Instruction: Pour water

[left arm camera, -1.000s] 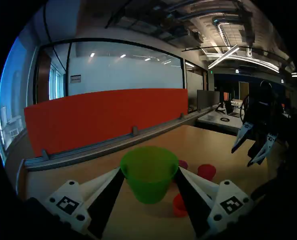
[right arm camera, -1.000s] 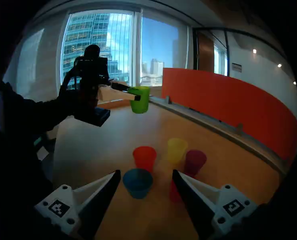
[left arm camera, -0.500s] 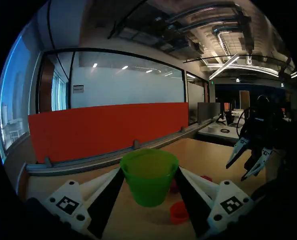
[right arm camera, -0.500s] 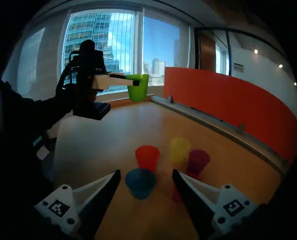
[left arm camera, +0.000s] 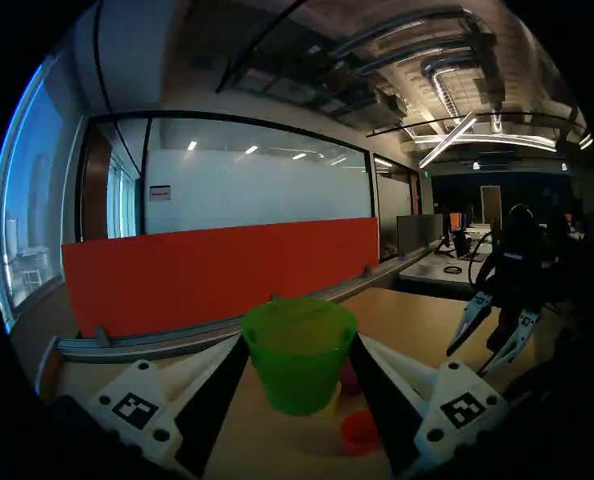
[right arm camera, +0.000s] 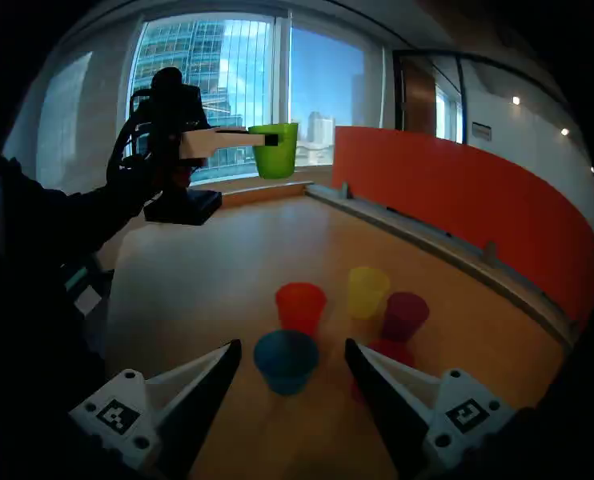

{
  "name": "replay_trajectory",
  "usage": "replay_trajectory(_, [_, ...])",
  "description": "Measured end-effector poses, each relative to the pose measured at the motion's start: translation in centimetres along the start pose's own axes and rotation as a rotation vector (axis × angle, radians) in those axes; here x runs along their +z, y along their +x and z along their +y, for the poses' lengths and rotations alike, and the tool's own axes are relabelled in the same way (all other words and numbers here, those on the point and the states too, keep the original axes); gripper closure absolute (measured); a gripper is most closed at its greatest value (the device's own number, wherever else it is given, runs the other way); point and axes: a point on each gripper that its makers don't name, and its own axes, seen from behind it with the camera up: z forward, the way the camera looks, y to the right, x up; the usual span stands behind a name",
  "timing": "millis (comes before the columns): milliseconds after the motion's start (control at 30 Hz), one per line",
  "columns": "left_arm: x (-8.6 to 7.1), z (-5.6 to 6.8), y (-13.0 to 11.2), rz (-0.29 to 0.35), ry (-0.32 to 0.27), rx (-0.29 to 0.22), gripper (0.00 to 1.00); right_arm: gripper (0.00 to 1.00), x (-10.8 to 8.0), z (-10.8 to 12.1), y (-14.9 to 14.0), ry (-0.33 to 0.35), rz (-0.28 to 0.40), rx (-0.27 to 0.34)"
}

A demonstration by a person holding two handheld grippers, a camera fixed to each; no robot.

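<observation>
Left gripper view shows our left gripper clenched on the green cup, upright and high above the table, probably against spilling. In right gripper view, our right gripper is released; the blue cup stands between its fingers, untouched.

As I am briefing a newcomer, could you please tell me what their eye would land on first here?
The bright green plastic cup stands out, clamped upright in the left gripper, high above the wooden table. Below, near the open right gripper, stand a blue plastic cup, an orange-red cup, a yellow cup and a maroon cup. A long orange partition panel runs along the table's edge.
</observation>
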Motion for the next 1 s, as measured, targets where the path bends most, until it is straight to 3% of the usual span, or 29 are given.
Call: replay_trajectory(1000, [-3.0,-0.3,-1.2,-0.016,0.023,-0.013,0.14,0.00,5.9,-0.4,-5.8,0.045,-0.128,-0.033])
